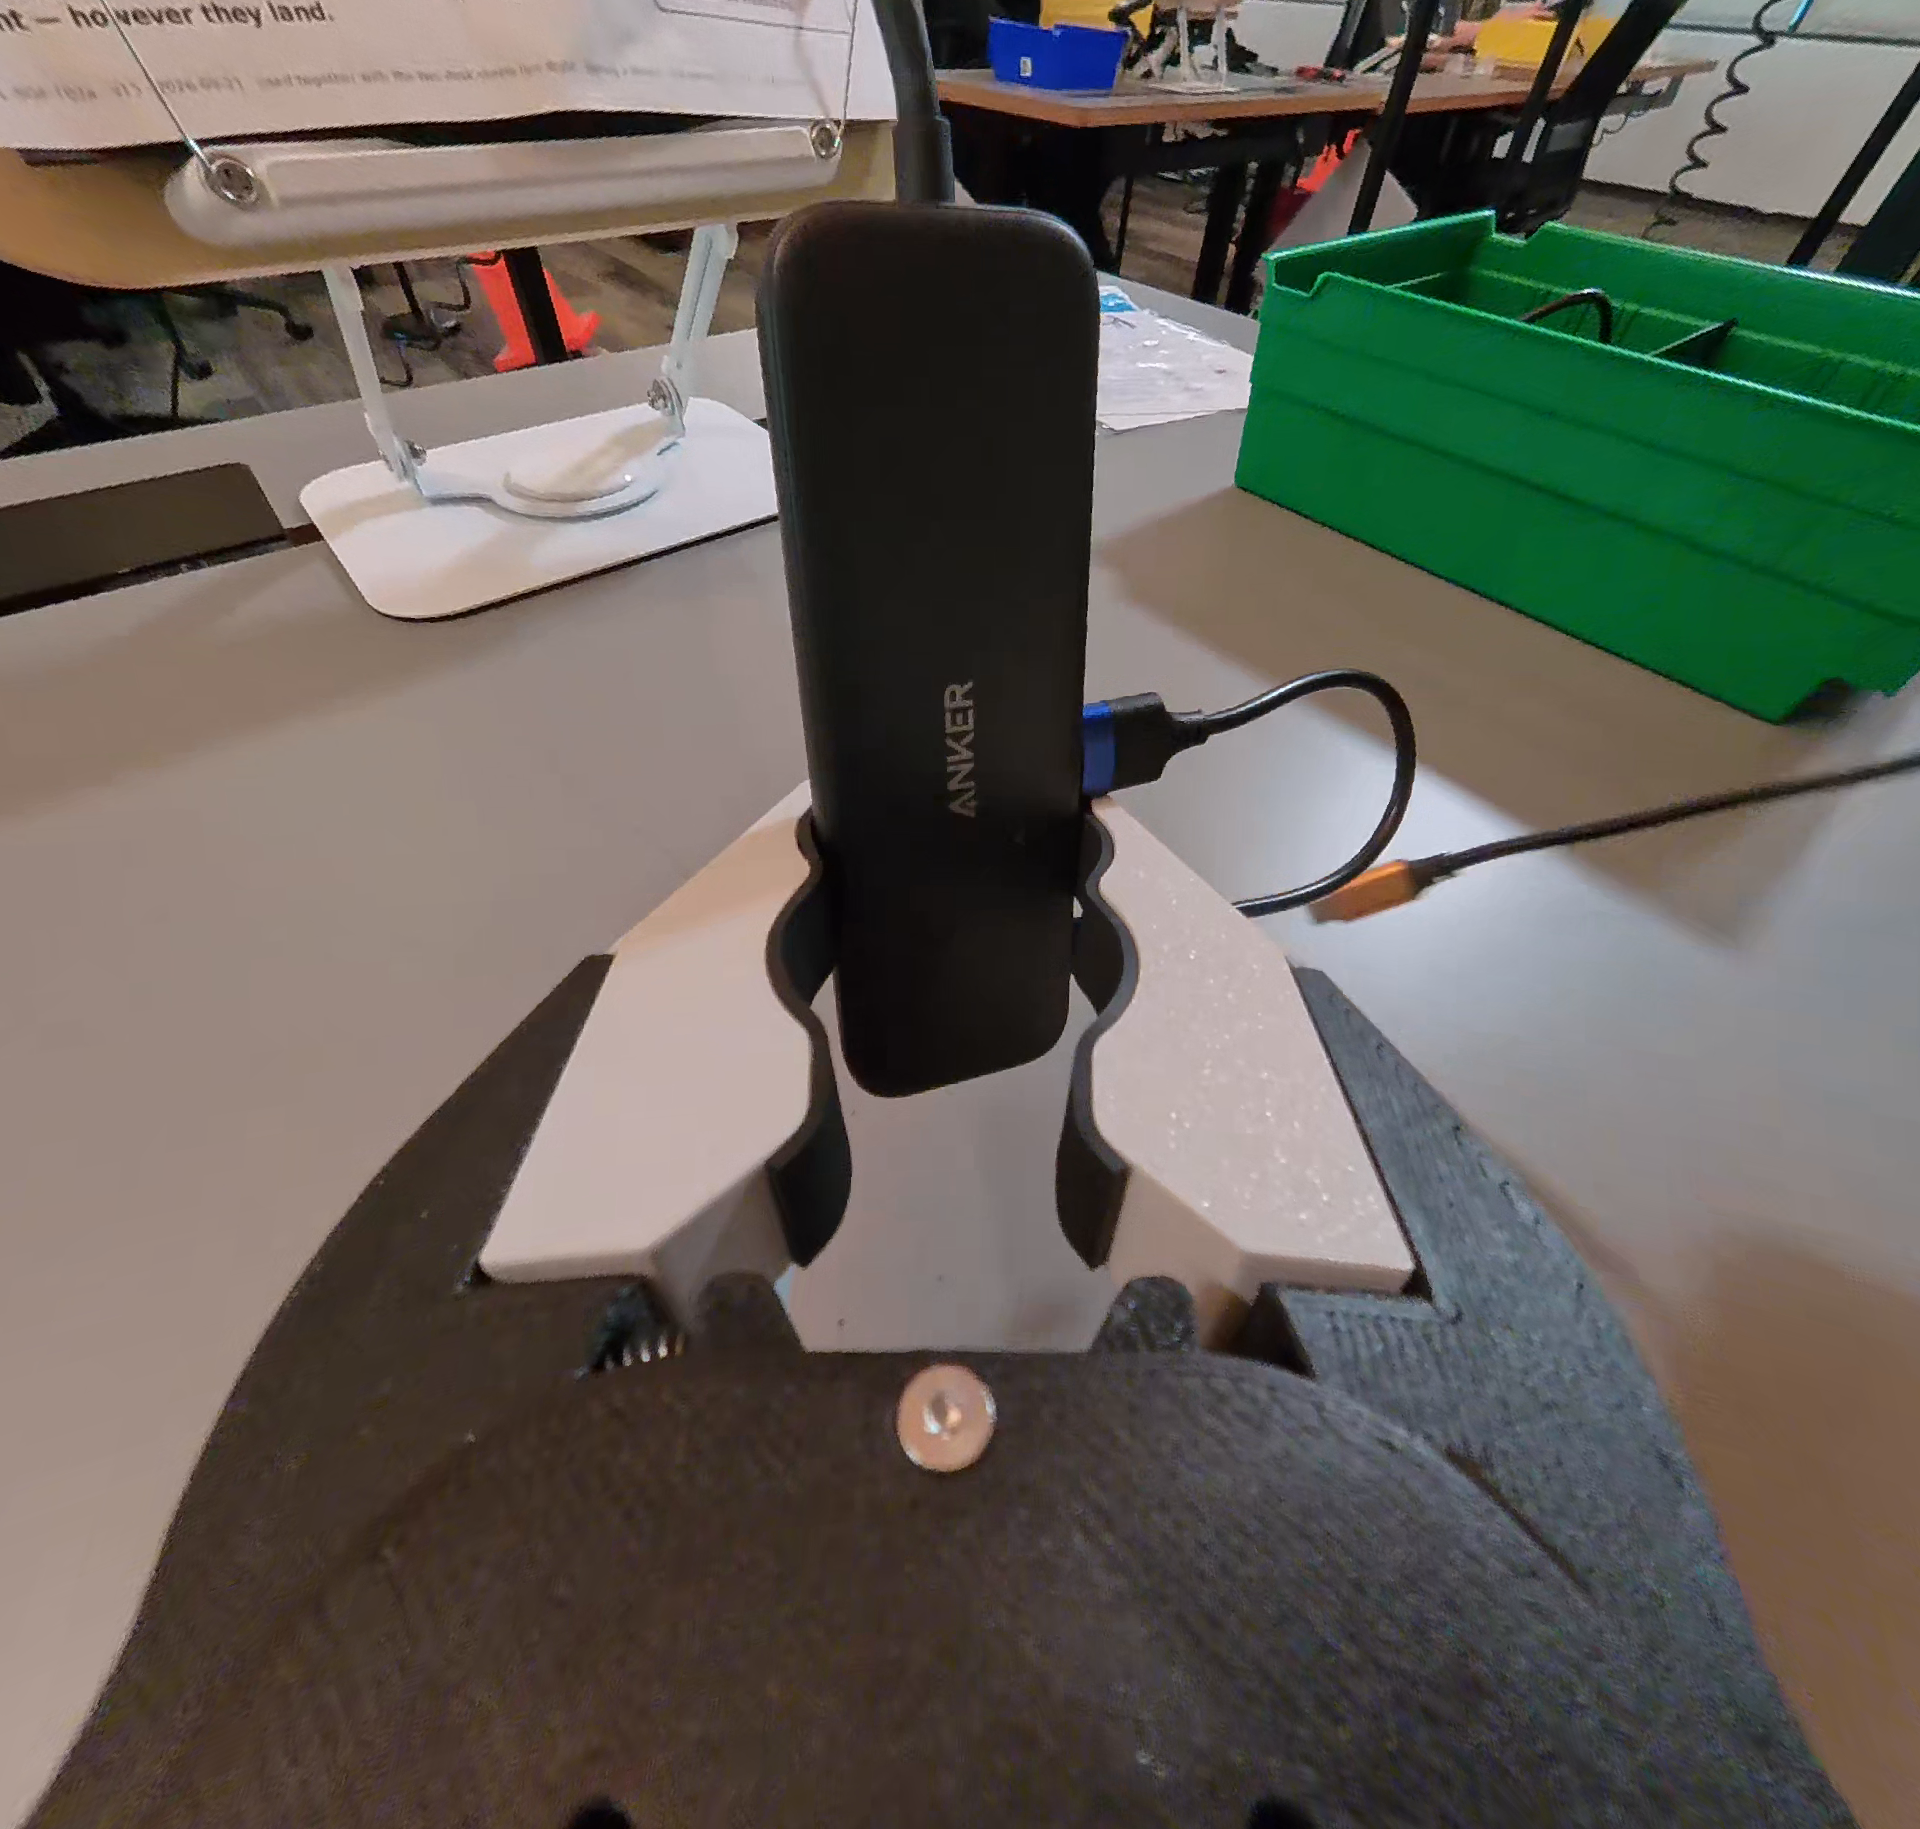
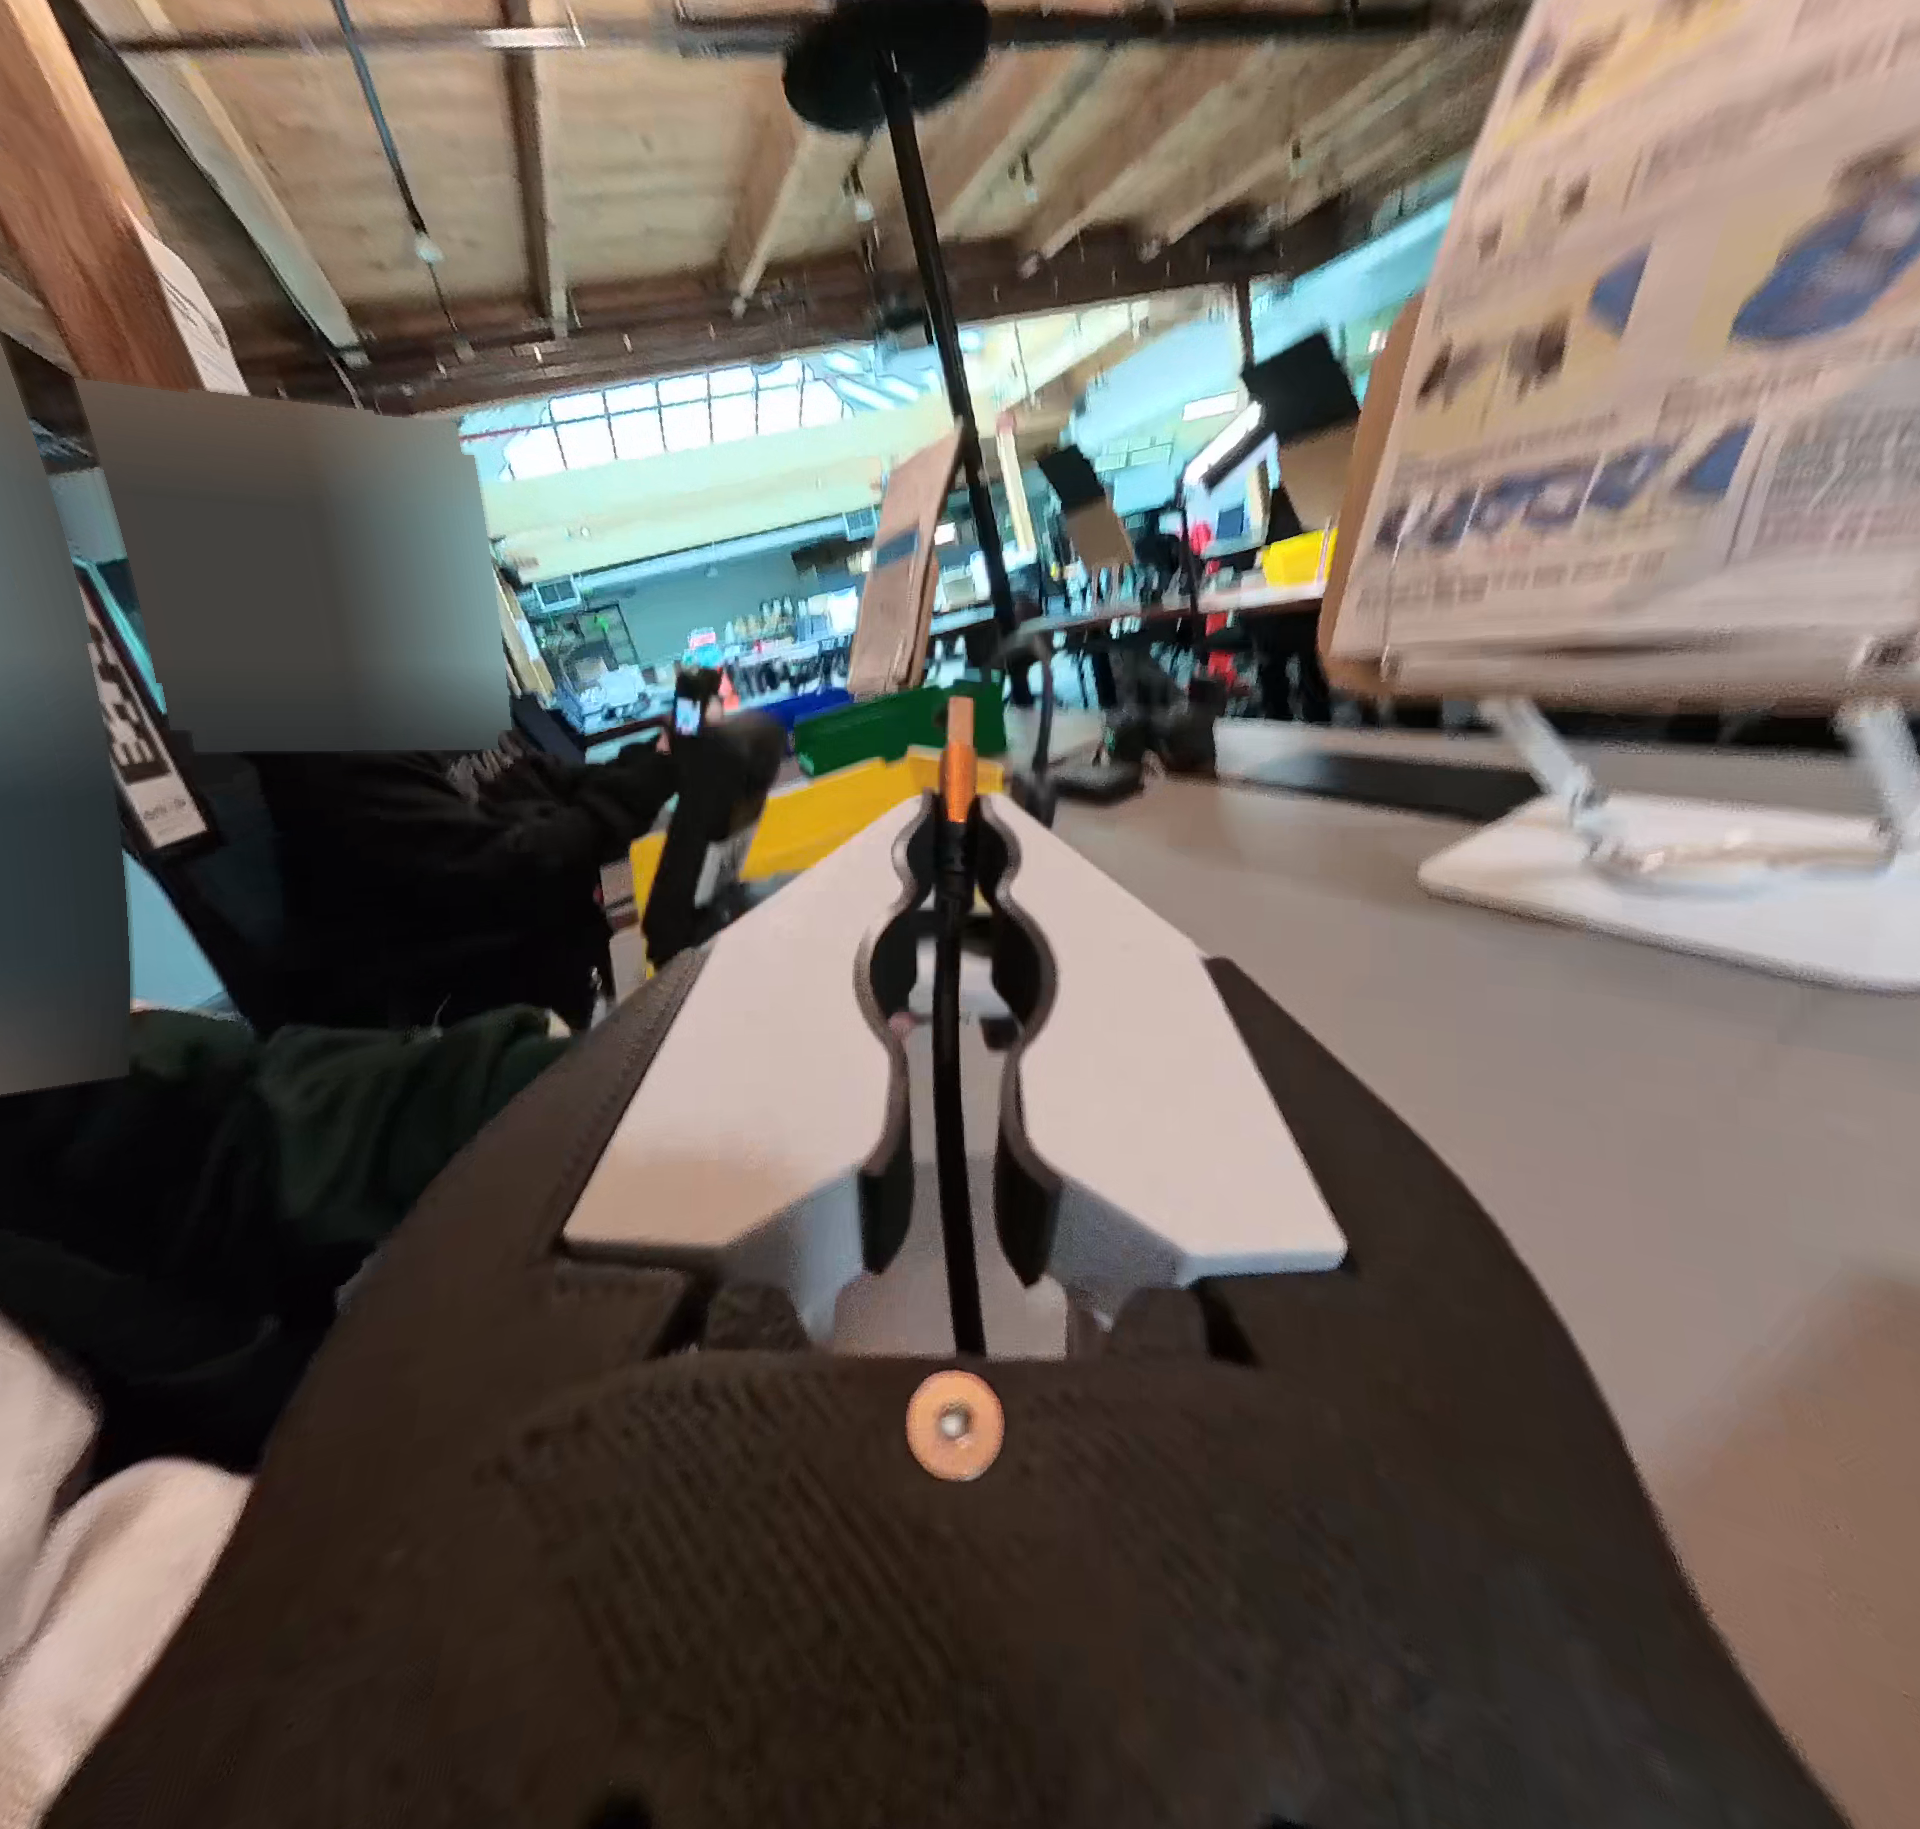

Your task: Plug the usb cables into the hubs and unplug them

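Black hub (image 1: pixel 935 636) stood clamped in the left gripper (image 1: pixel 951 906), long axis forward, blue plug (image 1: pixel 1117 740) seated on its right side. Right gripper (image 2: pixel 958 834), closed on the orange plug (image 2: pixel 958 756), lay rightward.

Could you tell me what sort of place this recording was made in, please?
Probably a shared workshop or lab hall: an exposed timber ceiling, rows of work tables with green and blue parts bins, and an instruction sheet on a stand.
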`<action>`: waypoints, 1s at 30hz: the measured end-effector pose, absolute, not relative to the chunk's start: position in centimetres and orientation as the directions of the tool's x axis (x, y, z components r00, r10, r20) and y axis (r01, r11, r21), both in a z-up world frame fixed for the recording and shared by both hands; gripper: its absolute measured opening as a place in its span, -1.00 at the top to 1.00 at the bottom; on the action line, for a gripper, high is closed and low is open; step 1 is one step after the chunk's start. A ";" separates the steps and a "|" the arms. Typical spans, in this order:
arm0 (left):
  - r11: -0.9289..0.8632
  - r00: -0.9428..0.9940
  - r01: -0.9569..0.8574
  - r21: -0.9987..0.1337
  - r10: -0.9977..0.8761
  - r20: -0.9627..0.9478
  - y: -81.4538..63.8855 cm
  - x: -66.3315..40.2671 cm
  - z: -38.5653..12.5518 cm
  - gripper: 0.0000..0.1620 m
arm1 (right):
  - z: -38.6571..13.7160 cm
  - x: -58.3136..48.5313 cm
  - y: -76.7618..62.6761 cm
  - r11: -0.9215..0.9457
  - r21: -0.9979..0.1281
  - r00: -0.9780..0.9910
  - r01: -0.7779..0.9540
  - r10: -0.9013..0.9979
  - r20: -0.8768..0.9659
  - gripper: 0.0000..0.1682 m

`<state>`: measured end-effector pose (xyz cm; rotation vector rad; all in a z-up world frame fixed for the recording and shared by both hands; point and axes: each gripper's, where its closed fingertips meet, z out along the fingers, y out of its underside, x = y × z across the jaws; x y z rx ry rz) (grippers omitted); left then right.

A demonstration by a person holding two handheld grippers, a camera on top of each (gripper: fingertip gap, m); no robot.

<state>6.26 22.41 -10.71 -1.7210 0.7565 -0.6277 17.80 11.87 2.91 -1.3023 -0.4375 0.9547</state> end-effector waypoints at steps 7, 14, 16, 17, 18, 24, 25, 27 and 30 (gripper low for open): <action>-0.196 0.643 -0.187 -0.963 -0.765 0.031 22.0 6.5 -11.1 0.48 | 13.7 31.0 7.5 0.407 -0.860 0.828 -0.309 0.559 -0.034 0.94; -0.164 0.623 -0.236 -0.958 -0.782 -0.020 21.4 7.4 -11.6 0.48 | 9.7 40.5 8.2 0.436 -0.885 0.931 -0.163 0.364 0.007 0.93; -0.151 0.622 -0.247 -0.957 -0.782 -0.037 21.3 7.5 -11.6 0.48 | 7.3 42.4 9.1 0.381 -0.900 0.923 -0.212 0.380 -0.056 0.94; -0.149 0.621 -0.250 -0.957 -0.783 -0.040 21.3 7.6 -11.6 0.48 | 6.4 43.1 9.3 0.359 -0.902 0.914 -0.241 0.397 -0.087 0.94; -0.149 0.619 -0.251 -0.957 -0.784 -0.040 21.2 7.6 -11.7 0.48 | 5.6 43.6 9.5 0.339 -0.902 0.902 -0.266 0.417 -0.110 0.94; -0.158 0.616 -0.239 -0.958 -0.787 -0.024 21.3 7.5 -11.7 0.48 | 6.6 44.8 8.2 0.366 -0.871 0.877 -0.328 0.461 -0.137 0.94; -0.162 0.617 -0.235 -0.958 -0.787 -0.018 21.3 7.5 -11.6 0.48 | 6.4 44.7 8.5 0.362 -0.879 0.889 -0.311 0.439 -0.133 0.94; -0.169 0.617 -0.228 -0.959 -0.787 -0.008 21.4 7.5 -11.6 0.48 | 5.4 44.8 9.5 0.343 -0.902 0.919 -0.262 0.375 -0.124 0.94; -0.171 0.618 -0.219 -0.961 -0.786 -0.001 21.4 7.4 -11.5 0.48 | 4.0 45.9 11.1 0.326 -0.923 0.967 -0.202 0.215 -0.136 0.93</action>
